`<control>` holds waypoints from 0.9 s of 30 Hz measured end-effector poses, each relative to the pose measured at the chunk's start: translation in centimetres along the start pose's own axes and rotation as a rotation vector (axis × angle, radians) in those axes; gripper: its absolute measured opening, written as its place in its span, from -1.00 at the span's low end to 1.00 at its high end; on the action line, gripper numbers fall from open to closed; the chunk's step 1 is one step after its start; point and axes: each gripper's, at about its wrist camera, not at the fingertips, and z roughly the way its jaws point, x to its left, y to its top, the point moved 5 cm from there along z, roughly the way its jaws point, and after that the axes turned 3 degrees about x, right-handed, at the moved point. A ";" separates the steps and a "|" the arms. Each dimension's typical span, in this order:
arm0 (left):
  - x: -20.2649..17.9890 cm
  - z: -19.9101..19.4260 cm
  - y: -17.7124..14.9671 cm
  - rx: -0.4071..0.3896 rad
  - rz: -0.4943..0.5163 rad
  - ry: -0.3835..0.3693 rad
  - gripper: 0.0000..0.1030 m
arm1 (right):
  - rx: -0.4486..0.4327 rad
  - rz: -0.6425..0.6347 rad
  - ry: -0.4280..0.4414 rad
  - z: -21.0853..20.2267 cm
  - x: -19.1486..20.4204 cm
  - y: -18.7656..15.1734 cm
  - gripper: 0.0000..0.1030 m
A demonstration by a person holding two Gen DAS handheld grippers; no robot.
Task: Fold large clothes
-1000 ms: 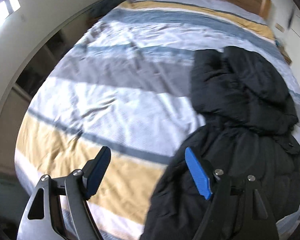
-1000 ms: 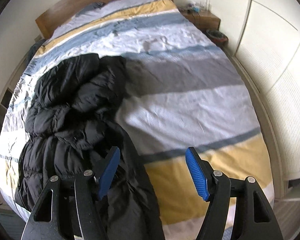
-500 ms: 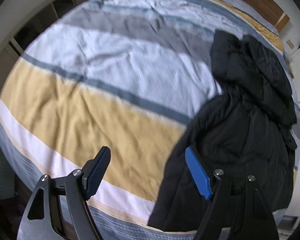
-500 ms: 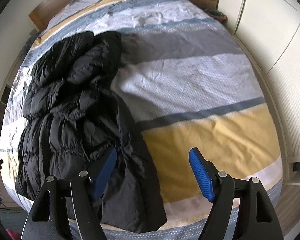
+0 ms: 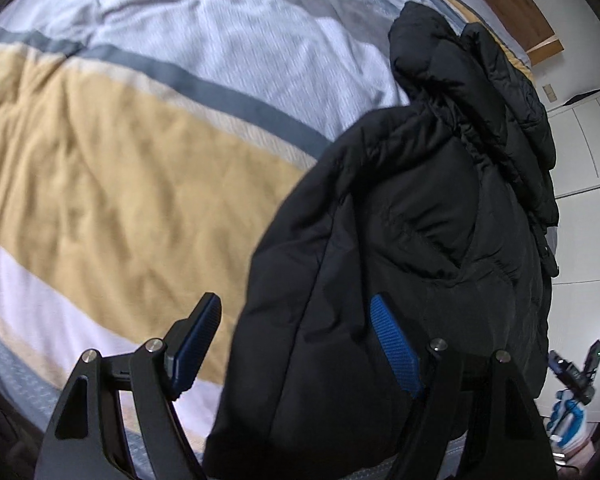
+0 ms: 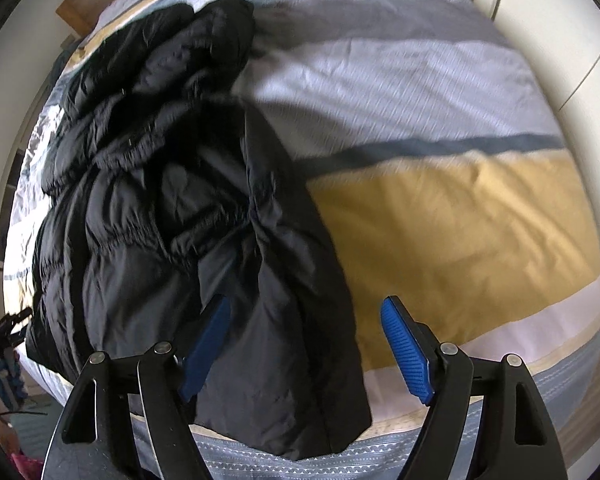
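Both tools are spread wide and hold nothing: the left tool (image 5: 296, 344) hangs over the jacket's (image 5: 400, 248) hem edge and the right tool (image 6: 306, 344) over its other hem corner, while the black jacket (image 6: 172, 200) lies crumpled lengthwise on the striped bed (image 6: 440, 220).
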 end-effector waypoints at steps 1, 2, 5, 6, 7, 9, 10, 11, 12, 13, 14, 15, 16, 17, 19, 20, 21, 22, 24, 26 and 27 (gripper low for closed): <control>0.0 0.6 -0.2 0.012 -0.006 -0.008 0.48 | 0.014 0.001 0.012 0.8 -0.1 -0.4 0.50; 0.0 1.1 -0.4 0.023 -0.008 -0.013 0.48 | 0.029 0.004 0.028 1.4 -0.1 -0.7 0.50; 0.0 2.8 -1.4 0.069 -0.010 -0.025 0.48 | 0.077 0.002 0.061 3.4 -0.1 -1.8 0.50; -0.1 3.3 -1.9 0.085 -0.005 -0.022 0.48 | 0.093 0.000 0.073 4.0 0.0 -2.1 0.50; -0.3 3.8 -2.3 0.095 0.003 -0.017 0.48 | 0.104 0.001 0.082 4.4 0.1 -2.4 0.50; -0.7 4.0 -2.9 0.100 0.002 -0.024 0.48 | 0.109 0.008 0.101 4.9 0.2 -2.9 0.50; -1.0 4.0 -3.2 0.101 -0.004 -0.035 0.48 | 0.111 0.017 0.121 5.1 0.3 -3.2 0.50; -1.2 3.9 -3.4 0.103 -0.006 -0.045 0.48 | 0.114 0.021 0.130 5.2 0.3 -3.3 0.50; -1.5 3.9 -3.7 0.105 -0.003 -0.053 0.48 | 0.118 0.024 0.140 5.4 0.3 -3.5 0.50; -1.9 3.9 -4.0 0.106 0.005 -0.053 0.48 | 0.127 0.027 0.149 5.7 0.4 -3.8 0.50; -2.1 3.9 -4.2 0.105 0.011 -0.053 0.48 | 0.139 0.030 0.158 5.9 0.5 -4.0 0.47; -2.5 3.8 -4.5 0.104 0.011 -0.066 0.44 | 0.147 0.030 0.165 6.0 0.6 -4.2 0.41; -2.7 3.8 -4.6 0.101 0.006 -0.076 0.44 | 0.152 0.027 0.170 6.1 0.8 -4.3 0.37; -2.9 3.9 -4.7 0.099 -0.001 -0.086 0.38 | 0.154 0.027 0.177 6.2 0.9 -4.3 0.24; -3.3 3.9 -5.1 0.104 -0.023 -0.116 0.06 | 0.161 0.034 0.205 6.2 1.3 -4.6 -0.02; -3.5 3.8 -5.2 0.105 -0.031 -0.125 -0.01 | 0.166 0.035 0.217 6.2 1.7 -4.9 -0.15; -3.6 3.7 -5.4 0.105 -0.040 -0.134 -0.18 | 0.172 0.033 0.223 6.2 1.9 -4.9 -0.26; -3.6 3.6 -5.5 0.106 -0.052 -0.142 -0.31 | 0.182 0.022 0.230 6.2 2.3 -5.1 -0.31; -3.7 3.4 -5.5 0.106 -0.064 -0.142 -0.44 | 0.196 -0.001 0.235 6.0 2.9 -5.2 -0.46; -4.1 2.9 -5.4 0.108 -0.064 -0.129 -0.56 | 0.202 -0.019 0.233 5.5 3.8 -5.2 -0.57; -4.1 2.6 -5.2 0.109 -0.064 -0.128 -0.62 | 0.203 -0.021 0.236 5.4 3.9 -4.9 -0.63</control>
